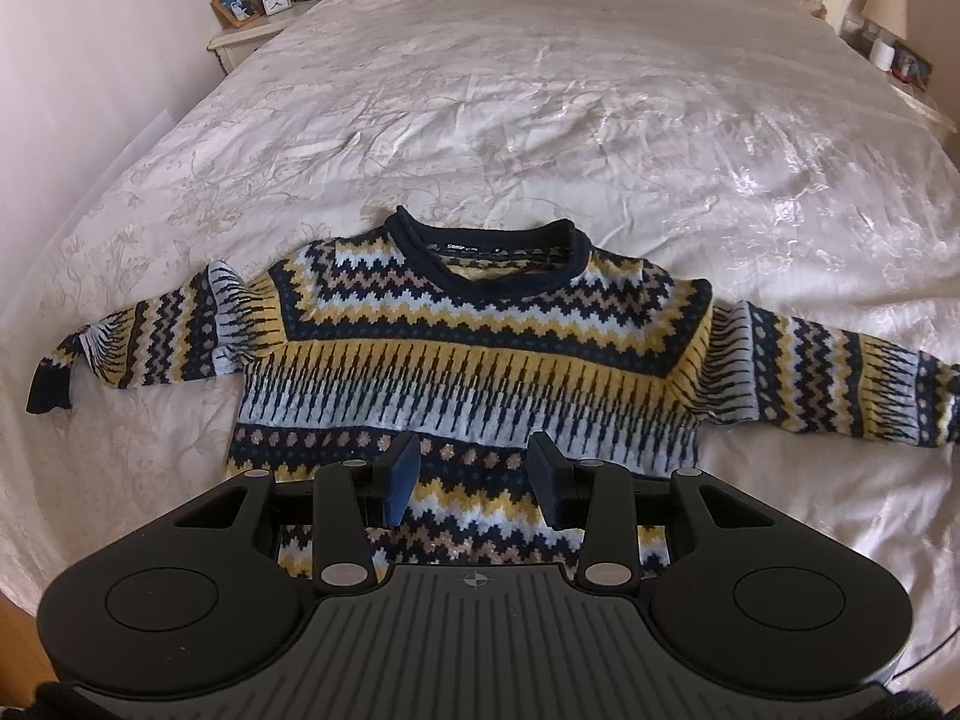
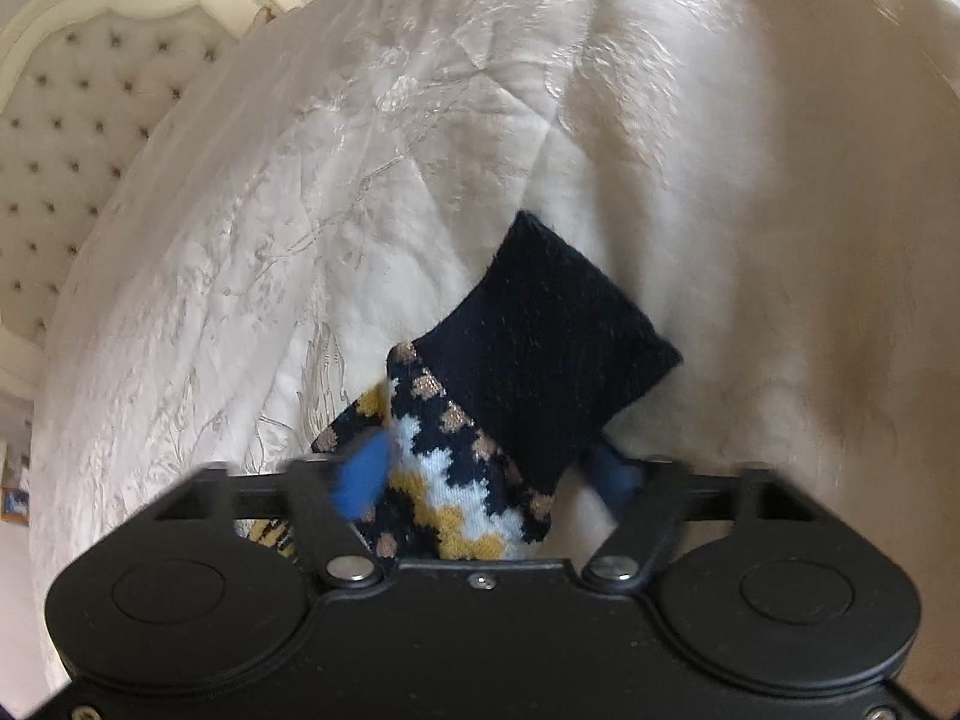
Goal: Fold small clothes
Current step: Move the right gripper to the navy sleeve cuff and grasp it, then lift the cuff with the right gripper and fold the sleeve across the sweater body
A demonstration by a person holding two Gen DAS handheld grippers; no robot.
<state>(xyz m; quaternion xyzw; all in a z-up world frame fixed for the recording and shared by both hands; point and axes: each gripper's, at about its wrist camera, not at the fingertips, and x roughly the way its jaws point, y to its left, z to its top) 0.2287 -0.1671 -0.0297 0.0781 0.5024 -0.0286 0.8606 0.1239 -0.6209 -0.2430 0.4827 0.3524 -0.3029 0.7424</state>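
The left claw [image 1: 474, 480] sits at bottom centre, jaws partly open and empty, over the sweater [image 1: 474, 348] spread flat on the bed [image 1: 540, 90]. The right claw [image 2: 492, 480] straddles a sleeve [image 2: 510, 420] — whether its pads press it, I cannot tell.

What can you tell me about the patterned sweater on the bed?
The sweater is a thick-looking knit with zigzag bands in navy, yellow, pale blue and tan, and a navy rolled collar. It lies flat, front up, on the cream bedspread, both sleeves spread sideways. The right claw straddles one navy cuff; the left claw hovers open above the hem.
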